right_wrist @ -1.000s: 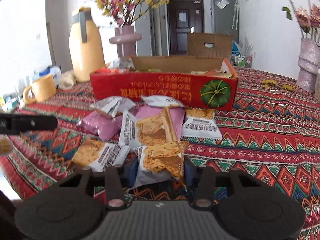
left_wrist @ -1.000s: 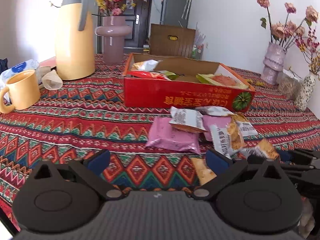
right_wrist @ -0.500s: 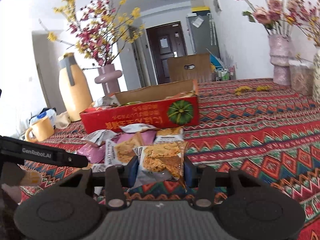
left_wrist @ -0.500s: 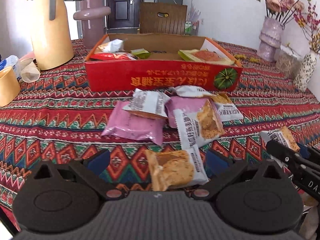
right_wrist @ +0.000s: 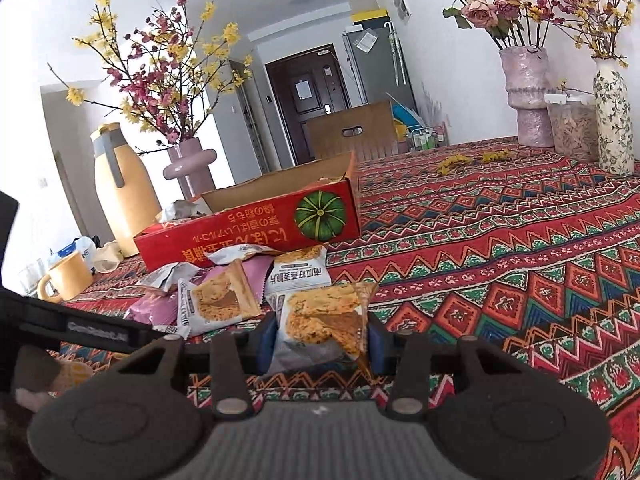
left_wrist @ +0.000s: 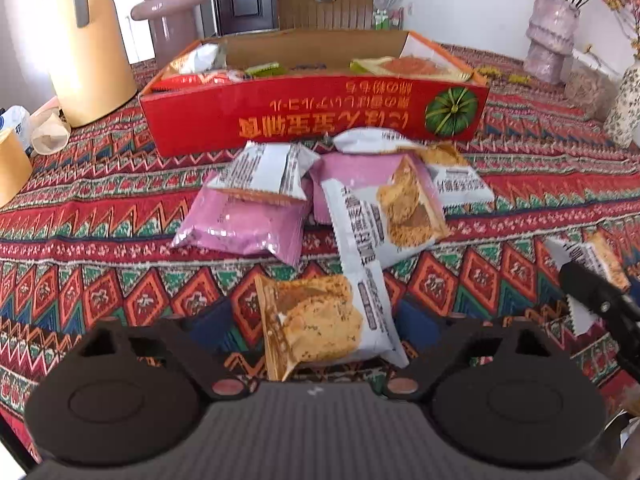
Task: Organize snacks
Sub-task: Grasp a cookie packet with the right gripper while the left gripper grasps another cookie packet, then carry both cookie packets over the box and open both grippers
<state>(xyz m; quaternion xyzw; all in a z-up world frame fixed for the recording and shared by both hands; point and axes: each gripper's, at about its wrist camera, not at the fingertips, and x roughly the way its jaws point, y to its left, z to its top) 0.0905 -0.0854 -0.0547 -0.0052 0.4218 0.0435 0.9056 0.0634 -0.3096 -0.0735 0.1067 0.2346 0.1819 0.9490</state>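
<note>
Two pink packets (left_wrist: 244,224), perhaps six white (left_wrist: 266,172)

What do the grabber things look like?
Each hand-held gripper has a ribbed grey body, two round black discs and black arms ending in dark blue pads. The left hand-held gripper and the right hand-held gripper look the same. No cables or sleeves show.

Probably a home: flower vases (right_wrist: 527,94), fridge (right_wrist: 376,66), front door (right_wrist: 308,100).

The yellow mug (left_wrist: 12,168) is cut off by the left wrist picture's left edge. The pink packet (left_wrist: 360,168) lies mostly hidden under white snack packets (left_wrist: 384,216). The red box's (right_wrist: 248,236) contents are hidden behind its wall in the right wrist view.
</note>
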